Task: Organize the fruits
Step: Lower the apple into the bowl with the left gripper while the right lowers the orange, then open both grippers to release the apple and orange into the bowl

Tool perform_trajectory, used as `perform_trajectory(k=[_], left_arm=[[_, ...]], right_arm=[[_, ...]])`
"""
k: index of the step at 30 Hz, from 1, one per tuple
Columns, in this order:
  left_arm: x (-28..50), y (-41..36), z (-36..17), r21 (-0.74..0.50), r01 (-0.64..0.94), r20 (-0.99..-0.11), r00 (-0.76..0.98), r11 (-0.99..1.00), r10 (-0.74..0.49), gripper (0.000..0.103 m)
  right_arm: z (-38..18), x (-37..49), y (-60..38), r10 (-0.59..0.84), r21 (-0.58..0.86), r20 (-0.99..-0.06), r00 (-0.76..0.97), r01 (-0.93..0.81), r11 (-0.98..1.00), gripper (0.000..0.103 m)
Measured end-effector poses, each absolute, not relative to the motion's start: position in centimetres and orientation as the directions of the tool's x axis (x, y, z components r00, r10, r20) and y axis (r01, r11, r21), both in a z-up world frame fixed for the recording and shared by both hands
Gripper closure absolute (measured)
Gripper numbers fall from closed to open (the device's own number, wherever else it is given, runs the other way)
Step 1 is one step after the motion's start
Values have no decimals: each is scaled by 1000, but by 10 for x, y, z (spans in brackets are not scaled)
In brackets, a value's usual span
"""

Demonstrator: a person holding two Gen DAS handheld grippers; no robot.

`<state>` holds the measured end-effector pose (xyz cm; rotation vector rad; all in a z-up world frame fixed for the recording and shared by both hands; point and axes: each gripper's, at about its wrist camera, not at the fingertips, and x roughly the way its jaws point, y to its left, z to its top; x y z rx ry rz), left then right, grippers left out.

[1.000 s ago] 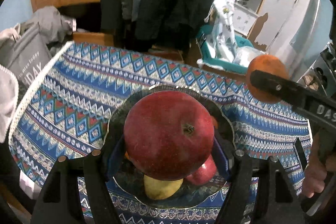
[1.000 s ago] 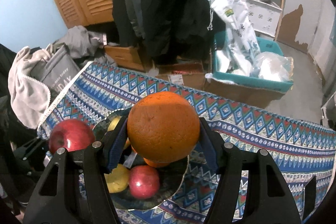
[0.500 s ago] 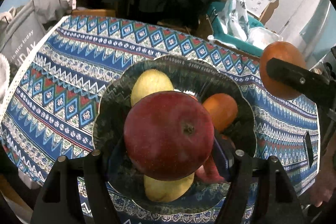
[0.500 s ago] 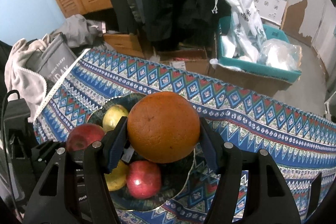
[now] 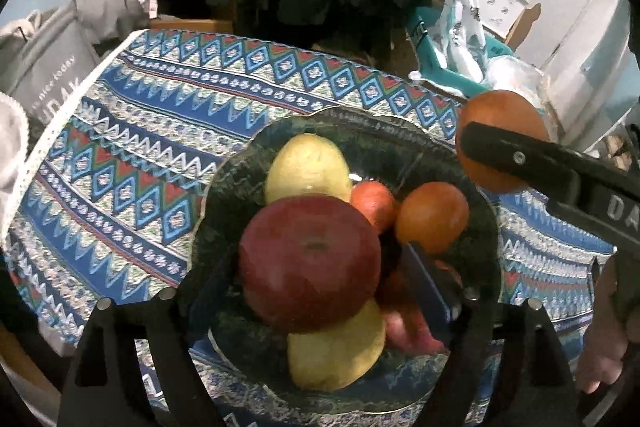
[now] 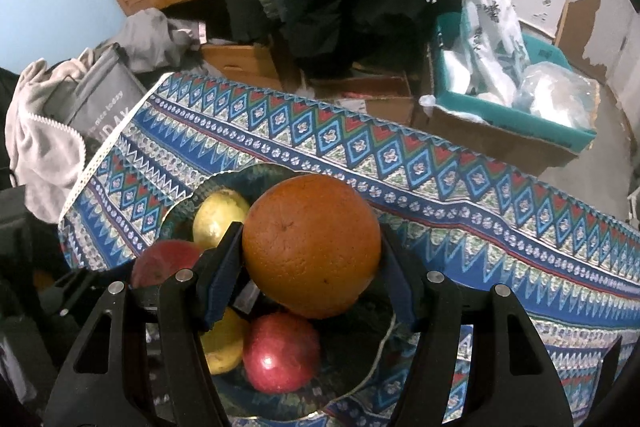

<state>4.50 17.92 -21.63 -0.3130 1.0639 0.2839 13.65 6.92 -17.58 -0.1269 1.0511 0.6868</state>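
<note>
The left claw (image 5: 316, 267) pinches a smooth round red apple (image 5: 310, 261) over the dark wavy bowl (image 5: 228, 187). At 2 o'clock, the right claw (image 6: 312, 263) pinches a bumpy orange (image 6: 311, 247).

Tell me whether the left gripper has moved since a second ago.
Yes. The left gripper, with its red apple, has come forward over the glass bowl, which now shows more of its fruit and rim.

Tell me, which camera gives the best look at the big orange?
The right wrist view: the big orange sits centre frame, whole, clamped in the right gripper above the bowl. The left wrist view shows it only at the right edge, partly hidden behind a black finger.
</note>
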Motion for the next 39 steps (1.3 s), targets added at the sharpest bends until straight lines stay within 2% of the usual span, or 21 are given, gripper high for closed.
perform_trajectory(k=[17,29,39], left_arm=[[33,194,-207,-107,-408,-877,469,907,107,17],[30,188,-183,-91,-395,-843,519,914,140,17],[22,176,-146,-94,-365,-794,588,926,151,17]], right_arm=[[-213,145,103,445,234,-867,224,-607,759,36],[-188,143,90,451,211,-845,289,-594,776,36],[-140,131,65,439,154,-801,406,-569,807,36]])
